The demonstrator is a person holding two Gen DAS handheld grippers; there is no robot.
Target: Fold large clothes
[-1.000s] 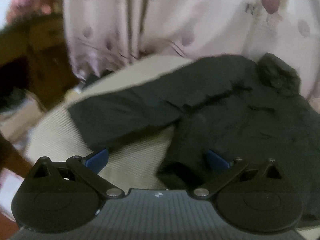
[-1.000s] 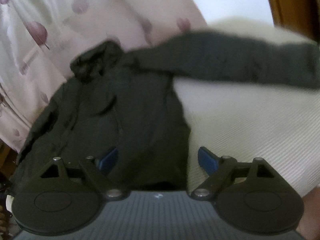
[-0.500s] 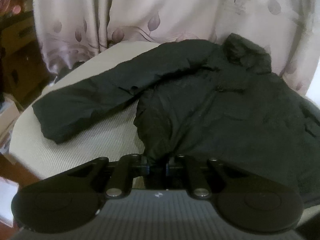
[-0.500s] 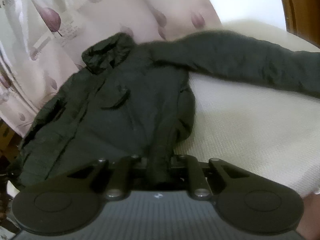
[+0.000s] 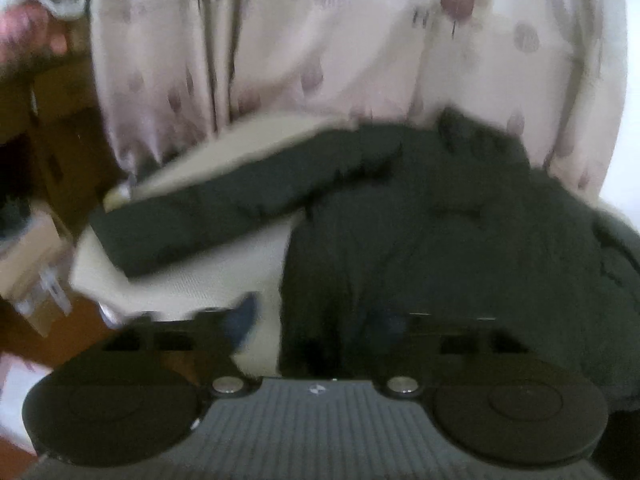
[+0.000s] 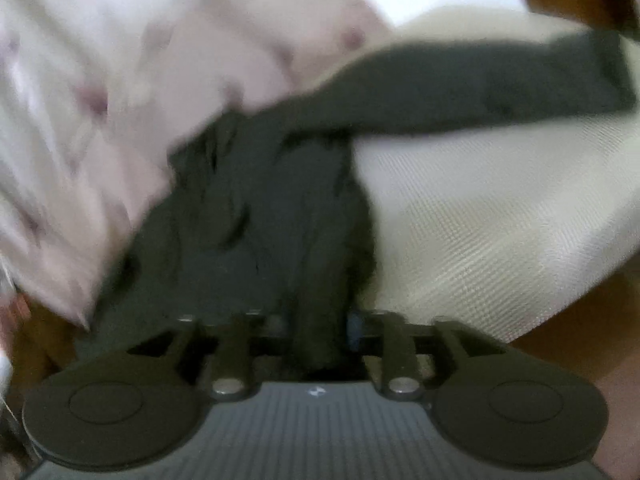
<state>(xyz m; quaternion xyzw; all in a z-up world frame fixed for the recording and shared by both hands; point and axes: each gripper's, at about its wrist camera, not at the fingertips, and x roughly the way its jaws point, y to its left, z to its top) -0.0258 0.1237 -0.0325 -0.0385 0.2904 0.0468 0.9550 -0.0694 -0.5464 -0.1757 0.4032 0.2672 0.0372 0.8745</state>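
Half a second on, my left gripper [image 5: 316, 320] has sprung apart from the pinch it held on the hem of the dark green padded jacket [image 5: 460, 240], while both cameras have swung enough to smear the scene.

Left wrist view: the blue-padded fingers [image 5: 240, 318] stand spread, one over bare cloth, the other lost against dark fabric at the jacket's lower corner, gripping nothing I can make out. The jacket lies flat on the cream ribbed bedcover [image 5: 192, 280], collar toward the pale pink leaf-print curtain [image 5: 320, 40], one sleeve stretched out sideways from the body. I judge the hem was let go to reset the hold.

Right wrist view: my right gripper [image 6: 318, 332] has its fingers drawn close around a bunched fold of the jacket's [image 6: 248, 220] lower edge, apparently pinching it. The other sleeve runs away from the jacket body across the bedcover [image 6: 480, 220], the curtain [image 6: 100, 80] beyond the collar. Laid open like this, the jacket looks ready for a first fold, not yet made.
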